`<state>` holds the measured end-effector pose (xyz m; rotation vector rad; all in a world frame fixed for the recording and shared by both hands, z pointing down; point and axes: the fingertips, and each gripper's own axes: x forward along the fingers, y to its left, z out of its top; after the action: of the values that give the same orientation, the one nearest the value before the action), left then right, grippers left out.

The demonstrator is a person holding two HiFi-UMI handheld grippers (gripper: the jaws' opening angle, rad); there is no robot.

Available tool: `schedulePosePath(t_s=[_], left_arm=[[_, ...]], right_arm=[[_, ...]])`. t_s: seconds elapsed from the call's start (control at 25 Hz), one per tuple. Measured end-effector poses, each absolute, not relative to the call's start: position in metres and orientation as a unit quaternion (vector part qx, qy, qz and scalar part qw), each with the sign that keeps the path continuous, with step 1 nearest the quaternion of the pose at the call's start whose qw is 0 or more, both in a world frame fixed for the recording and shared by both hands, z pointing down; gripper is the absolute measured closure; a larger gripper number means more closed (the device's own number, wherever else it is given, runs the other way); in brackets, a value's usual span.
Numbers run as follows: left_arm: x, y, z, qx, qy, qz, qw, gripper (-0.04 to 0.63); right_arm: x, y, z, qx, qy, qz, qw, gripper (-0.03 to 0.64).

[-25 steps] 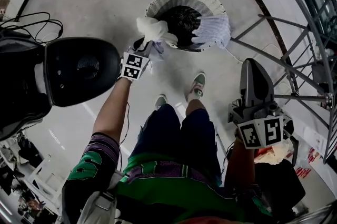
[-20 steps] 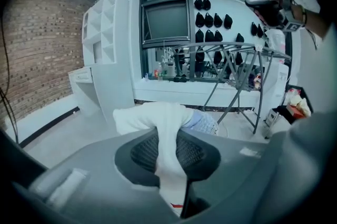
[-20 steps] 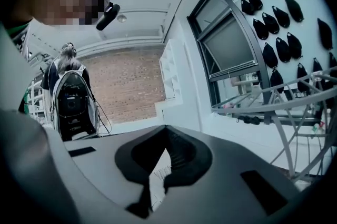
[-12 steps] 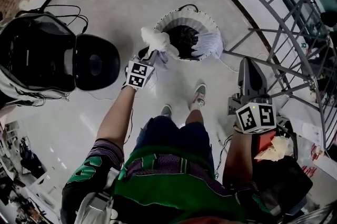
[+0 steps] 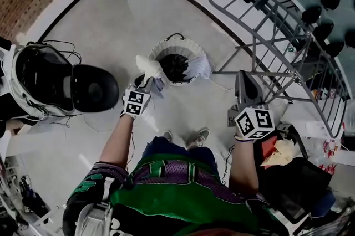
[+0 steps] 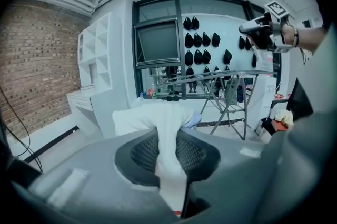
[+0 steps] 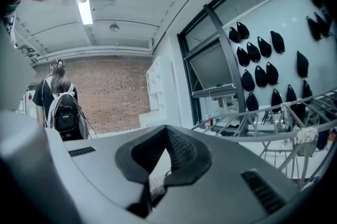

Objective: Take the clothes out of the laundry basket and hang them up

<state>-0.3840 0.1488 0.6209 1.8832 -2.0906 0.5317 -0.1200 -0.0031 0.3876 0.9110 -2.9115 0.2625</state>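
Left gripper (image 5: 146, 83): pinches white cloth garment (image 5: 148, 67) | right gripper (image 5: 244, 83): pressed together | advice: grip firmly, drape over grey metal rack (image 5: 253, 44), 2 o'clock.

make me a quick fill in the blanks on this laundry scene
The left gripper is shut on a ____ garment.
The right gripper is shut and holds ____.
A pale cloth is draped over the ____ of the laundry basket.
The drying rack stands on the person's ____ side.
Missing words: white; nothing; rim; right.
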Motion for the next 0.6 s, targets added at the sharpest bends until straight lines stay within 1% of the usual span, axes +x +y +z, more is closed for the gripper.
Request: schedulePosePath(t_s=[0.28, 0.6], left_arm=[[-0.334, 0.099, 0.556, 0.669, -0.721, 0.151, 0.098, 0.52], [-0.242, 0.027, 0.429, 0.699, -0.704, 0.12, 0.016, 0.52]], right_arm=[[-0.054, -0.032, 0.356, 0.32, -0.944, 0.082, 0.007, 0.617], [0.05, -0.067, 0.304, 0.34, -0.936, 0.08, -0.038, 0.617]])
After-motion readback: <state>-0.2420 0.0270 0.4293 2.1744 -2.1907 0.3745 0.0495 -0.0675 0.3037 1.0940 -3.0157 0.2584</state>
